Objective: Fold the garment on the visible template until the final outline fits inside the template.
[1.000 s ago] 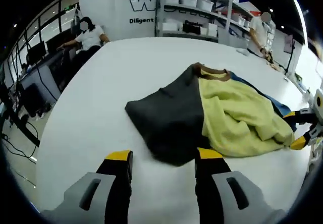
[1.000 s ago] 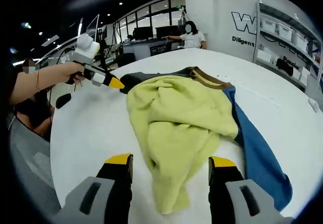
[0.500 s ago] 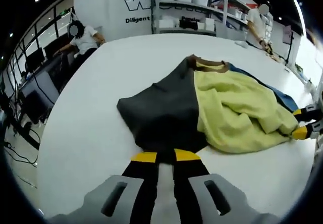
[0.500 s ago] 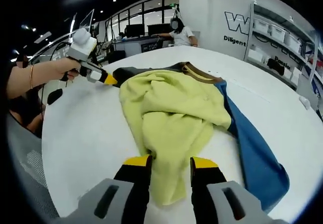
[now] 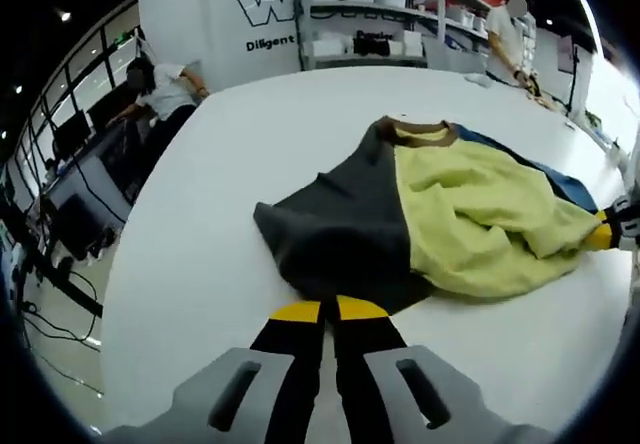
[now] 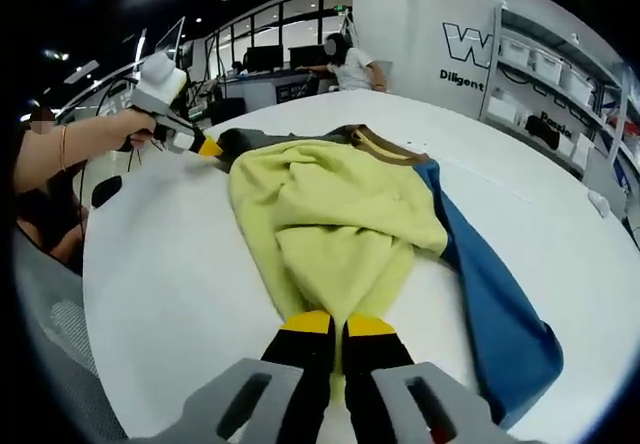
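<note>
**Left gripper view and right gripper view: both grippers pinched on the garment's hem**

Left gripper view has the left gripper with its jaws clenched on the near edge of the garment's dark grey panel; right gripper view has the right gripper pinched on the near edge of the yellow panel; the garment lies crumpled on the white table, its brown collar at the end far from both grippers and the blue panel spread flat beside the yellow one; I cannot make out a template outline around the garment.

Judging by these grips, the step in hand is spreading or lifting the hem before a fold; to do it well, both grippers should likely rise together and draw apart evenly, so the bunched yellow cloth smooths out rather than dragging; keeping the collar resting on the table should stop the whole garment from sliding; uneven pull risks a twisted fold.
</note>
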{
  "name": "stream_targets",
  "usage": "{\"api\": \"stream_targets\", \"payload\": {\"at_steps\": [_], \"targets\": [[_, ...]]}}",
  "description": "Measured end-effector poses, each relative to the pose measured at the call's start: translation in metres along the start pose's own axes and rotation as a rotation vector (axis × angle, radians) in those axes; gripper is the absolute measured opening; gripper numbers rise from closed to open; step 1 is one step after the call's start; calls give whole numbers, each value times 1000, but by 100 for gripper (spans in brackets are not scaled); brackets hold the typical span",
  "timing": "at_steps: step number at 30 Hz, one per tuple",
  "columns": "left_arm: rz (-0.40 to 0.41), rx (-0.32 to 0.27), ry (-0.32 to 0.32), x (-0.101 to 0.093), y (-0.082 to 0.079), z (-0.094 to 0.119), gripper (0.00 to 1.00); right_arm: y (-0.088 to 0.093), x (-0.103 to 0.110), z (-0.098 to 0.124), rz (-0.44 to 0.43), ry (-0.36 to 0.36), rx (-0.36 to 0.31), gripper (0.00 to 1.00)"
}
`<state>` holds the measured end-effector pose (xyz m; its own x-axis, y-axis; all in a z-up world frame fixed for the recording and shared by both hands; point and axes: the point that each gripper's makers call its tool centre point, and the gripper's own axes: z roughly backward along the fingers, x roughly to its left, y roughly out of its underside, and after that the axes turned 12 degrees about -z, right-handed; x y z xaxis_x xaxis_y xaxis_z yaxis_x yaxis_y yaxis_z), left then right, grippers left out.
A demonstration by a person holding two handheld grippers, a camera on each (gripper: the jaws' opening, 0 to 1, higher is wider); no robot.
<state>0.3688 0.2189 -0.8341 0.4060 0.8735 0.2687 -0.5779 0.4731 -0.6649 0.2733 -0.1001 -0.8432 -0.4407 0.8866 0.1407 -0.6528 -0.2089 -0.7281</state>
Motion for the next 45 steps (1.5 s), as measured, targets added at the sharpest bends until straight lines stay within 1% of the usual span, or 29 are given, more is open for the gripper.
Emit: {"api": "stream_targets", "payload": {"at_steps": [3, 6, 8, 11, 12, 13, 15, 17, 18, 19, 20, 22, 23, 26, 27, 30, 31, 33, 34, 35, 36, 37, 38, 39, 40, 41, 44, 45], "targets": [[-33, 17, -18, 11, -1, 2, 4, 1, -4, 2, -12, 7, 3, 0], [-43, 19, -23, 21, -3, 3, 4, 0, -5, 3, -18, 7, 4, 0], [-100, 31, -35, 28, -3, 3, 4, 0, -5, 4, -18, 5, 8, 0], [-223, 70, -80, 43, -3, 2, 4, -1, -6, 5, -16, 6, 10, 0], [-238, 72, -85, 45, -4, 2, 4, -1, -6, 5, -18, 6, 11, 0], [-279, 84, -112, 51, -4, 3, 4, -1, -6, 6, -21, 4, 10, 0], [-320, 107, -140, 57, -3, 3, 4, -1, -6, 6, -24, 3, 12, 0], [-362, 117, -155, 60, -4, 2, 4, -1, -6, 6, -28, 1, 13, 0], [-423, 116, -170, 61, -7, 0, 4, 0, -5, 6, -29, 0, 14, 0], [-439, 115, -176, 61, -8, 0, 4, 0, -5, 6, -31, -1, 15, 0], [-482, 126, -179, 59, -8, -2, 4, 0, -5, 6, -32, -1, 15, 0], [-498, 136, -183, 56, -6, -5, 4, 1, -5, 5, -37, -3, 19, 0], [-494, 136, -182, 56, -5, -5, 5, 1, -5, 5, -39, -4, 19, 0], [-376, 142, -144, 51, 3, -8, 5, 1, -6, 5, -44, -5, 20, 0], [-348, 137, -139, 50, 4, -8, 5, 1, -6, 5, -44, -6, 20, 0], [-321, 135, -134, 51, 6, -8, 7, 1, -6, 5, -47, -7, 21, 0], [-292, 133, -126, 51, 7, -7, 9, 1, -6, 5, -47, -8, 22, 0], [-231, 127, -113, 49, 10, -6, 15, 1, -6, 5, -52, -9, 22, 0], [-221, 131, -111, 49, 12, -6, 22, 1, -5, 5, -53, -10, 23, 0], [-198, 127, -105, 48, 13, -6, 25, 1, -5, 5, -58, -11, 24, 0], [-193, 125, -100, 48, 14, -6, 26, 2, -5, 4, -64, -12, 25, 0], [-162, 115, -77, 44, 16, -6, 26, 2, -5, 4, -72, -13, 26, 0], [-151, 110, -72, 43, 16, -6, 29, 2, -5, 4, -78, -13, 26, 0], [-113, 100, -58, 40, 17, -6, 32, 2, -5, 4, -82, -14, 26, 0], [-92, 97, -49, 38, 17, -6, 37, 2, -5, 4, -90, -16, 26, 0], [-79, 91, -48, 38, 18, -5, 39, 2, -5, 5, -94, -18, 26, 0], [-80, 86, -36, 35, 19, -3, 45, 2, -5, 5, -99, -20, 27, 0], [-76, 84, -31, 34, 19, -2, 49, 2, -4, 5, -100, -21, 28, 0]]}}
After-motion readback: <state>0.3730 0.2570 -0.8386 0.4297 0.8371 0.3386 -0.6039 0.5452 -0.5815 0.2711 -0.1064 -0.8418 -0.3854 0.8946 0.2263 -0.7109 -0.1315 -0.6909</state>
